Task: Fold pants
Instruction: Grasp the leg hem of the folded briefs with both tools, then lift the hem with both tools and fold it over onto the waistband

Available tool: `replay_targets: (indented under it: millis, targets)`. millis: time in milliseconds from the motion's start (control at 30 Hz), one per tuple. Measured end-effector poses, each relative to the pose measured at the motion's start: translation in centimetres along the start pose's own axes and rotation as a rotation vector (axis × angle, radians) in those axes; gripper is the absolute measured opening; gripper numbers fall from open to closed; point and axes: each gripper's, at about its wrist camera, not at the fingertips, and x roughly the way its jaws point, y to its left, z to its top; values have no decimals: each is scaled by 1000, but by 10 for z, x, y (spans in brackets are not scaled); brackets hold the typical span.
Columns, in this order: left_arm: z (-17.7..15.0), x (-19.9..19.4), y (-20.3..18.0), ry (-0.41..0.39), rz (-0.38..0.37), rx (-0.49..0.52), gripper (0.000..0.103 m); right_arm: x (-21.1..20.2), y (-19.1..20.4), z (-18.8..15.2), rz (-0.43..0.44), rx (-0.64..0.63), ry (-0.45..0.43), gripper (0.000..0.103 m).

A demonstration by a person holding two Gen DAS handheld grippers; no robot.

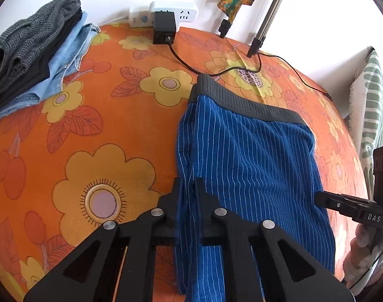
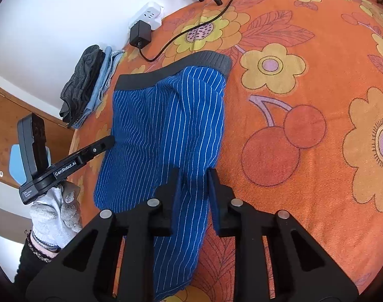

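Note:
The blue pinstriped pants (image 1: 252, 156) with a dark grey waistband (image 1: 242, 100) lie on the orange flowered cover, waistband at the far end. My left gripper (image 1: 188, 183) is shut on the pants' left edge, and cloth hangs down between its fingers. In the right wrist view the pants (image 2: 166, 125) lie lengthwise, and my right gripper (image 2: 194, 173) is shut on their right side, with blue cloth between the fingers. The left gripper also shows in the right wrist view (image 2: 100, 146), at the pants' left edge. The right gripper also shows in the left wrist view (image 1: 320, 197), at their right edge.
A stack of folded clothes (image 1: 30, 52) lies at the far left. A white power strip (image 1: 166, 12) with a black adapter (image 1: 163, 31) and cable (image 1: 216, 71) lies at the far edge. Tripod legs (image 1: 264, 25) stand behind. A striped pillow (image 1: 370, 115) lies at the right.

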Motion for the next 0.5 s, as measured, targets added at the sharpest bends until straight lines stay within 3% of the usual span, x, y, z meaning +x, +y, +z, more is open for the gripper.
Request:
replay_targets:
  millis: [200,500]
  targets:
    - [-2,-2,1,-10,-7,4,5,-1,-3,-1,-3,19,-9,8]
    - [-2,-1,3,20,-71,-20,7,-2,-5,-1,19,20,-5,10]
